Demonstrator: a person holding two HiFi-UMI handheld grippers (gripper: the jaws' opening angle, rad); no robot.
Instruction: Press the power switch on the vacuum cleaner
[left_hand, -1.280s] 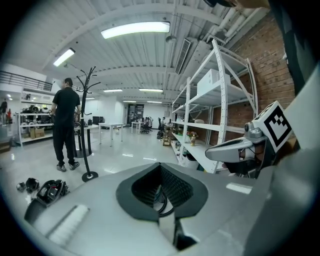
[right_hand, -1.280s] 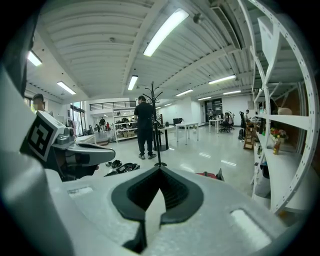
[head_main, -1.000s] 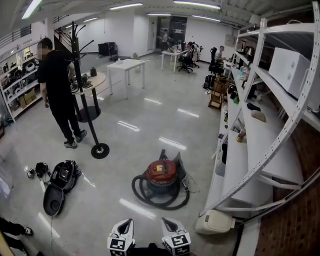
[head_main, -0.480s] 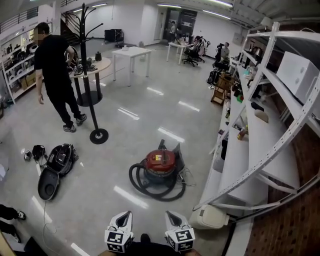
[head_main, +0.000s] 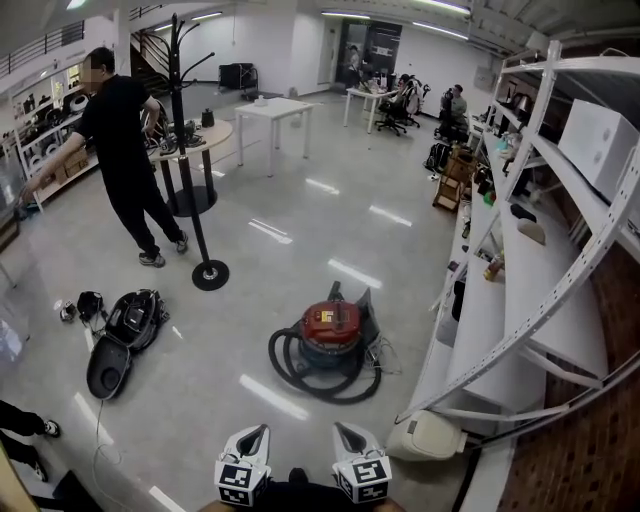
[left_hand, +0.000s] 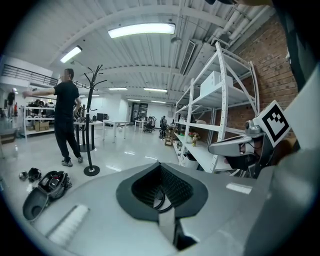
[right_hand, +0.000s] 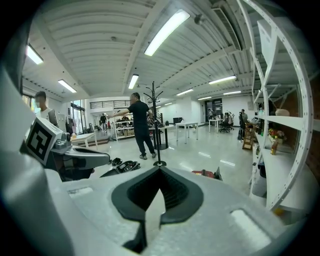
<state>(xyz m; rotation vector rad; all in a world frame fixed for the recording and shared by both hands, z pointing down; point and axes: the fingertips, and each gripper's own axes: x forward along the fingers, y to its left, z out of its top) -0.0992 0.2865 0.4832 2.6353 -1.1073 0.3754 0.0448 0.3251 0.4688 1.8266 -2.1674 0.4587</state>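
One unreadable yellow label (head_main: 322, 315), vacuum cleaner (head_main: 332, 338); left gripper (head_main: 250, 444), right gripper (head_main: 352, 442) closed.

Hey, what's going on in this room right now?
A person stands back from the red vacuum cleaner on the floor, holding the left gripper and right gripper low in front, both shut and empty. Neither touches the vacuum, so its switch is not pressed yet. Another person is near a coat stand.

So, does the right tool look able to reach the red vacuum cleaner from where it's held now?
Probably not yet. The right tool is held close to the person's body, and the vacuum cleaner stands well ahead across bare floor. Nothing blocks the way; stepping closer should do it.
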